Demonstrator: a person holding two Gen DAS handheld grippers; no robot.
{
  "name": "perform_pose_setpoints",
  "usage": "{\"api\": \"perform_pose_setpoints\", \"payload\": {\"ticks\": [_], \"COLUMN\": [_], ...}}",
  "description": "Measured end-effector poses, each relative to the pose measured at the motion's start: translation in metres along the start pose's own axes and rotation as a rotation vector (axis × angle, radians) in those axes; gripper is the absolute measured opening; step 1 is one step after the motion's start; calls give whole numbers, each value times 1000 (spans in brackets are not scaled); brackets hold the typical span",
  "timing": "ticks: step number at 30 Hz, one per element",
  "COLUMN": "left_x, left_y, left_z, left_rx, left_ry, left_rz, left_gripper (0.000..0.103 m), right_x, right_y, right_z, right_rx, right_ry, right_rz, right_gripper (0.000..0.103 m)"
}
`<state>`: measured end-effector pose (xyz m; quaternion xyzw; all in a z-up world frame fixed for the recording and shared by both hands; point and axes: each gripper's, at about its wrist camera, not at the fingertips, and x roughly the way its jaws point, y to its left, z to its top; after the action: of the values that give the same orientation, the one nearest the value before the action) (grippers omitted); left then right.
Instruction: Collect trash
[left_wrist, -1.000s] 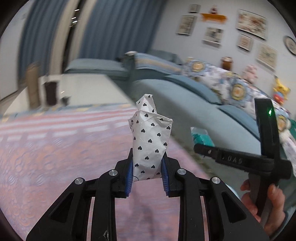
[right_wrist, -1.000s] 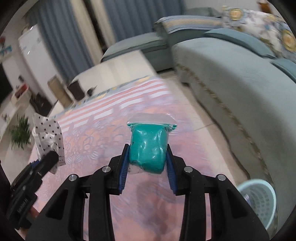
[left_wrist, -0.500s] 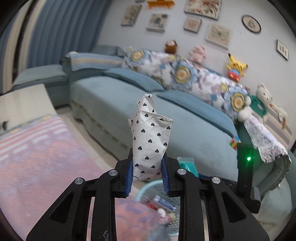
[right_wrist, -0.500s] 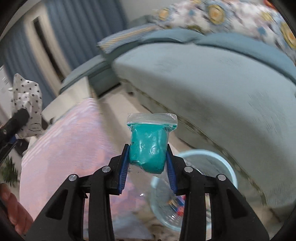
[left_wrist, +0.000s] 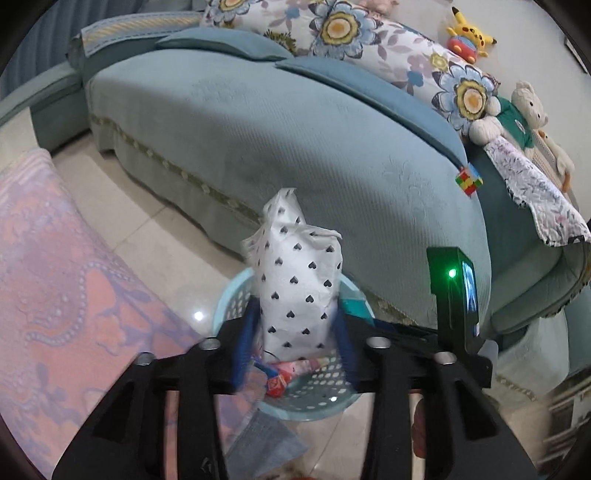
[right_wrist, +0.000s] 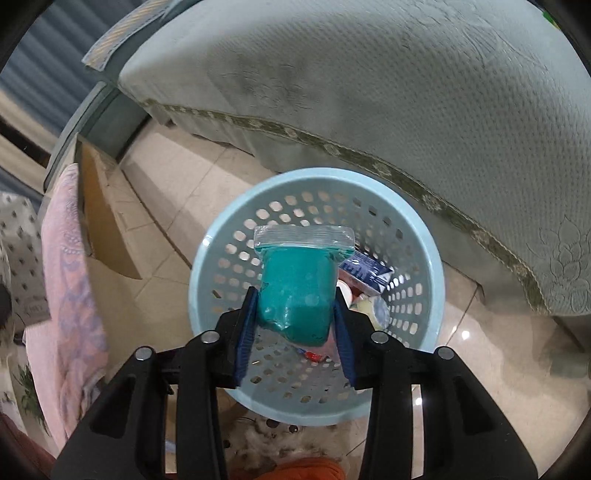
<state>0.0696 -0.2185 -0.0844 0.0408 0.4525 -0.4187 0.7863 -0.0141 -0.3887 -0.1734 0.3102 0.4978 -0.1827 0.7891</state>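
A white paper bag with black hearts (left_wrist: 299, 280) stands upright between the fingers of my left gripper (left_wrist: 295, 325). Its jaws are opening, and thin gaps show at the pads. Right under it a light blue perforated basket (left_wrist: 229, 295) sits on the floor, holding several wrappers. My right gripper (right_wrist: 295, 314) hovers over the same basket (right_wrist: 424, 236) with a teal-filled zip bag (right_wrist: 295, 280) between its pads. These jaws are opening too, but the pads still touch the bag. The right gripper's body (left_wrist: 454, 295) appears in the left wrist view.
A teal sofa (left_wrist: 295, 140) runs close behind the basket, with a colour cube (left_wrist: 468, 181) and plush toys on it. A pink rug (left_wrist: 55, 277) lies to the left, next to a cardboard box (right_wrist: 107, 221). A clear plastic bag (left_wrist: 266, 439) lies on the tiles.
Both grippers swung from the rug toward the sofa and tipped down over the basket. The left jaws have spread away from the paper bag. The right jaws have widened slightly.
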Motion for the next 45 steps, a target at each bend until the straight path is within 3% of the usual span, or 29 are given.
{"api": "perform_pose_setpoints", "payload": {"ticks": [2, 5, 9, 14, 16, 19, 26, 29, 33, 36, 45], "left_x": [-1, -7, -19, -71, -93, -132, -182, -198, -201, -198, -193], "left_y": [0, 2, 6, 10, 11, 18, 21, 10, 2, 2, 15], "left_z": [-2, -1, 3, 3, 3, -4, -21, -37, -53, -59, -58], "left_rx": [7, -1, -6, -17, -32, -51, -92, -71, -48, -40, -57], "left_ry": [-4, -23, -47, -148, -192, -271, -393, -499, -581, -617, -615], "left_rz": [-2, 0, 19, 74, 100, 152, 227, 324, 448, 492, 572], "left_gripper": [49, 63, 64, 75, 81, 83, 83, 90, 91, 91, 95], "right_x": [2, -1, -12, -48, -73, -110, -166, -187, -192, -188, -166], "right_y": [-5, -2, 7, 43, 62, 84, 113, 125, 135, 144, 160], "right_z": [0, 4, 3, -3, -7, -15, -36, -53, -71, -81, -86], "right_rx": [16, 12, -12, -114, -156, -201, -269, -310, -349, -396, -431], "right_ry": [3, -12, -31, -109, -181, -290, -494, -644, -753, -794, -747], "right_rz": [9, -10, -2, 13, 3, 8, 35, 30, 31, -4, -14], "right_gripper": [46, 49, 50, 52, 55, 57, 59, 59, 59, 59, 59]}}
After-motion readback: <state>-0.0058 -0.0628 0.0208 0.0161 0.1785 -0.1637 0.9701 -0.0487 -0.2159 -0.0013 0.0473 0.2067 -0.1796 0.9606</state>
